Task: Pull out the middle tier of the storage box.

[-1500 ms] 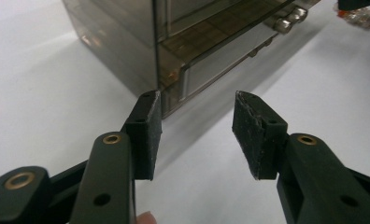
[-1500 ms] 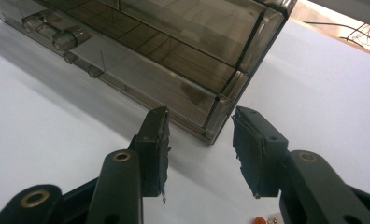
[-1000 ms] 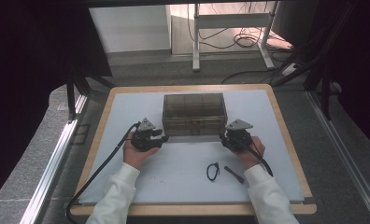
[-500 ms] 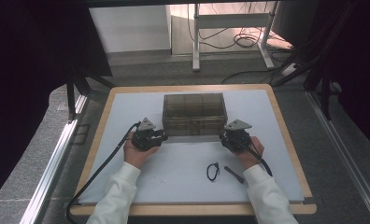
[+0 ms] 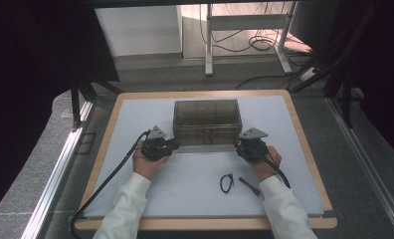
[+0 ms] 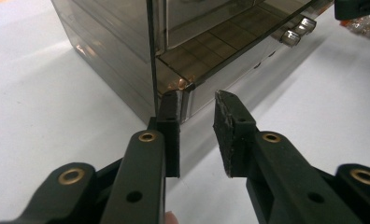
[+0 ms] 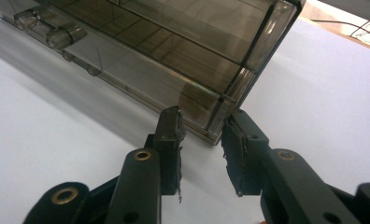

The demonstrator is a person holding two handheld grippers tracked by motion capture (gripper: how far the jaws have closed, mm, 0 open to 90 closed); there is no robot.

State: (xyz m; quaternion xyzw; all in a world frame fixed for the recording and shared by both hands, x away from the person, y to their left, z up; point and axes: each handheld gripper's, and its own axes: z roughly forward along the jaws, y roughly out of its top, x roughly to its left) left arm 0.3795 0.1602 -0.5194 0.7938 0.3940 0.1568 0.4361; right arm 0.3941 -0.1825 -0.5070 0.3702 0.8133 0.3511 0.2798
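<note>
- Storage box (image 5: 207, 122): smoky see-through plastic, glossy and smooth
- Tabletop (image 5: 135, 119): matt white surface with a pale wooden rim
- Gripper pads (image 6: 229, 126): black, rough and worn; brass-coloured metal rivets at the bottom of the frame

one smoked box (image 5: 207, 122), two grippers, one cable loop (image 5: 227, 182)

From above our side we look forward and down on the whole tabletop (image 5: 135, 124). Each claw camera sits low and close, facing a front corner of the box (image 5: 207, 122); all three views share that box.
</note>
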